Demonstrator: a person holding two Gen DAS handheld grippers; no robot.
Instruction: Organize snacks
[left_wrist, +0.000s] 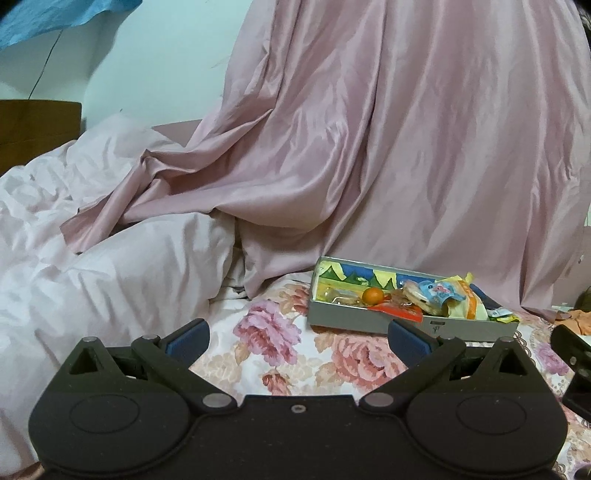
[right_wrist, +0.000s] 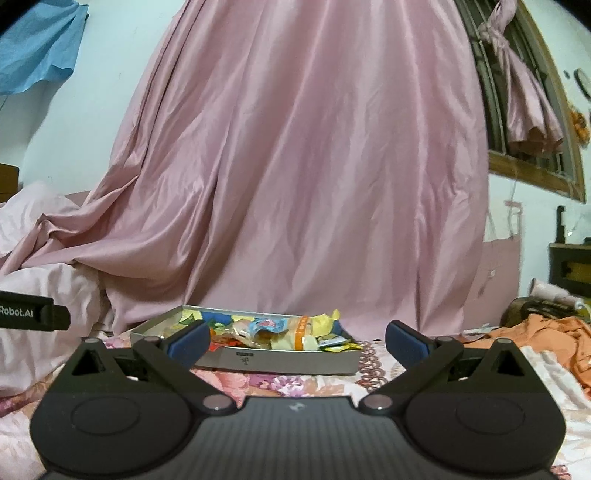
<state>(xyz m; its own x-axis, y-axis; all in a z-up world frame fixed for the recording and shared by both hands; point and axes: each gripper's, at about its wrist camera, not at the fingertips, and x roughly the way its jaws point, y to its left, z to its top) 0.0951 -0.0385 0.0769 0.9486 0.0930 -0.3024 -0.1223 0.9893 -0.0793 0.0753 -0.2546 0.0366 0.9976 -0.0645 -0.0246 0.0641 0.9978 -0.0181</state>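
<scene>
A shallow grey box (left_wrist: 369, 318) lies on the flowered bedspread (left_wrist: 280, 354), holding several snack packets and a small orange ball-shaped sweet (left_wrist: 372, 295). A blue-printed packet (left_wrist: 436, 291) and yellow wrappers (left_wrist: 476, 302) lie at its right end. My left gripper (left_wrist: 298, 338) is open and empty, in front of and left of the box. In the right wrist view the same grey box (right_wrist: 295, 360) sits straight ahead with its packets (right_wrist: 269, 332) piled inside. My right gripper (right_wrist: 297, 341) is open and empty, just short of the box's front wall.
A pink curtain (right_wrist: 295, 166) hangs close behind the box. Rumpled pale pink bedding (left_wrist: 92, 258) rises on the left. Orange cloth (right_wrist: 546, 332) lies to the right. The other gripper's black body (right_wrist: 33, 312) shows at the left edge, and at the right edge in the left wrist view.
</scene>
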